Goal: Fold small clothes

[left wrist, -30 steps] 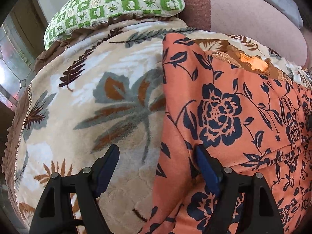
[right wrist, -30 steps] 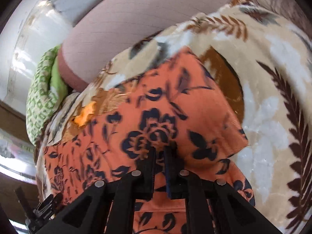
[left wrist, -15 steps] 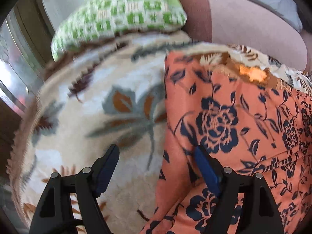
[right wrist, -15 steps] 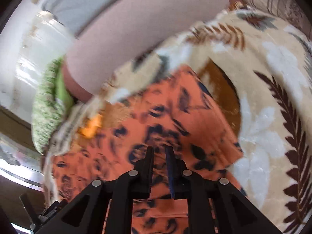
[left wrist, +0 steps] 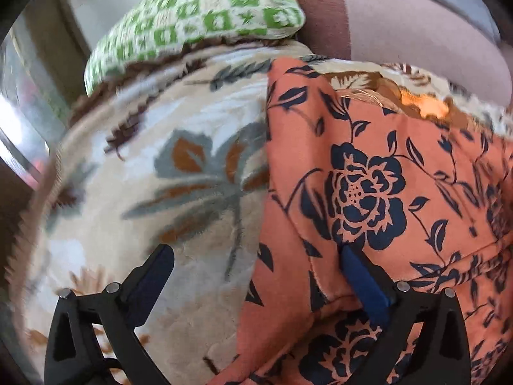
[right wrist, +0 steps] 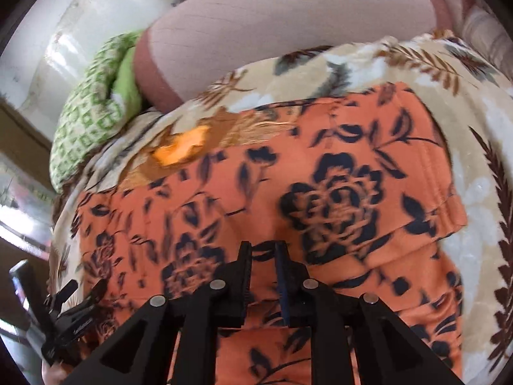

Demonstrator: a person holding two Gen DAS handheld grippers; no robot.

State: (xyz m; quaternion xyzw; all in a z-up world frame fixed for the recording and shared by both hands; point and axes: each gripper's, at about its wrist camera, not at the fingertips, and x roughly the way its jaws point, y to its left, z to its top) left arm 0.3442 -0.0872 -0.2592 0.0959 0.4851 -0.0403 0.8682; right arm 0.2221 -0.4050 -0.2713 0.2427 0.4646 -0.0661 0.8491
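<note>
An orange garment with dark blue flowers [left wrist: 368,186] lies partly folded on a leaf-patterned blanket [left wrist: 179,166]. My left gripper [left wrist: 256,272] is open over the garment's left edge; its right finger [left wrist: 362,276] touches the cloth, its left finger [left wrist: 154,272] is over the blanket. In the right wrist view my right gripper [right wrist: 262,256] hovers just above the garment [right wrist: 336,192], jaws a narrow gap apart with no cloth between them. The left gripper [right wrist: 73,317] shows at the lower left of that view.
A green-and-white checked pillow [left wrist: 205,12] lies at the blanket's far end, also seen in the right wrist view [right wrist: 93,118]. A pink sofa backrest [right wrist: 288,32] rises behind the blanket. An orange patch [right wrist: 182,144] shows on the blanket [right wrist: 481,128] by the garment's far edge.
The right gripper's jaws have parted a little and let go of the garment. The left gripper has moved slightly forward, staying open over the garment's edge.
</note>
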